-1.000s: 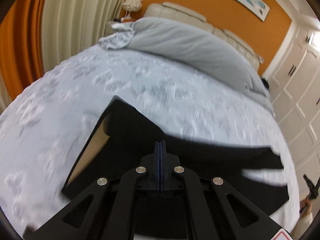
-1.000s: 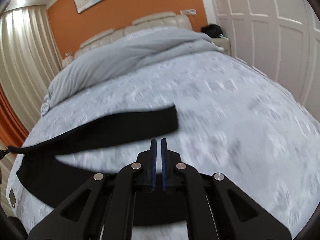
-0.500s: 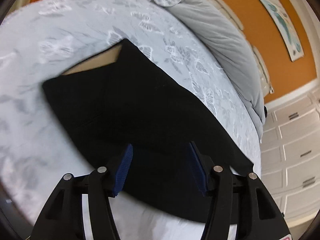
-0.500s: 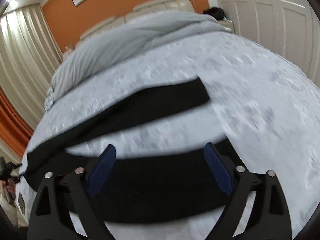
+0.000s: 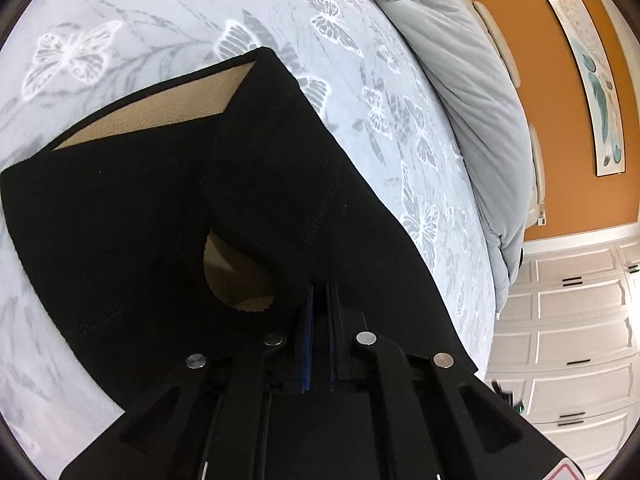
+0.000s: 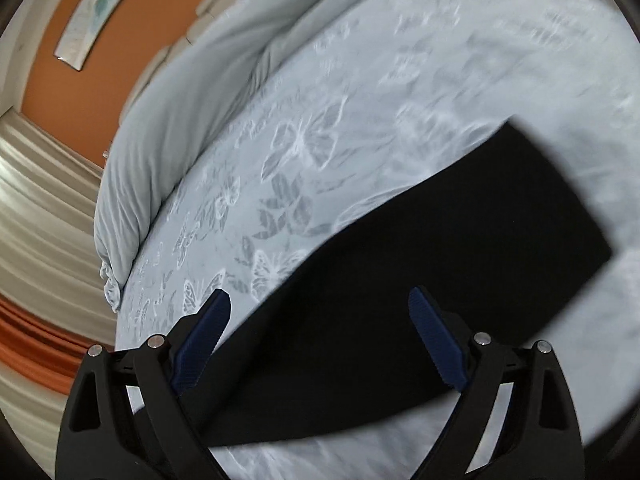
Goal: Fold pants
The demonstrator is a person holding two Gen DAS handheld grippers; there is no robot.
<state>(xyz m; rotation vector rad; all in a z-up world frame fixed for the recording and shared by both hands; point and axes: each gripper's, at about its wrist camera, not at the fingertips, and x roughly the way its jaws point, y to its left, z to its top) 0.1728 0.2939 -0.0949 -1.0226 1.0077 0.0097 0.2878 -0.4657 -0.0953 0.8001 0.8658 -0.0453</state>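
Black pants (image 5: 160, 208) with a tan lining (image 5: 160, 108) lie flat on the butterfly-print bed sheet (image 5: 120, 20). In the left wrist view the waist end fills the middle. My left gripper (image 5: 320, 292) is down on it, its jaws shut with a raised pinch of black fabric between the blue pads, beside a gap showing the lining. In the right wrist view one pants leg (image 6: 460, 240) runs from lower left to its hem at the right. My right gripper (image 6: 320, 298) hovers over that leg, wide open, with nothing pressed between its fingers.
A rolled grey duvet (image 5: 472, 92) lies along the head of the bed, seen too in the right wrist view as a duvet (image 6: 192, 120). White wardrobe doors (image 5: 572, 320) stand past the bed's edge. Curtains (image 6: 36, 200) hang at the left.
Both grippers let go of the pants, which now lie on the bed. The left one sank and shut on fabric near the waist. The right one opened wide and swept along the leg.
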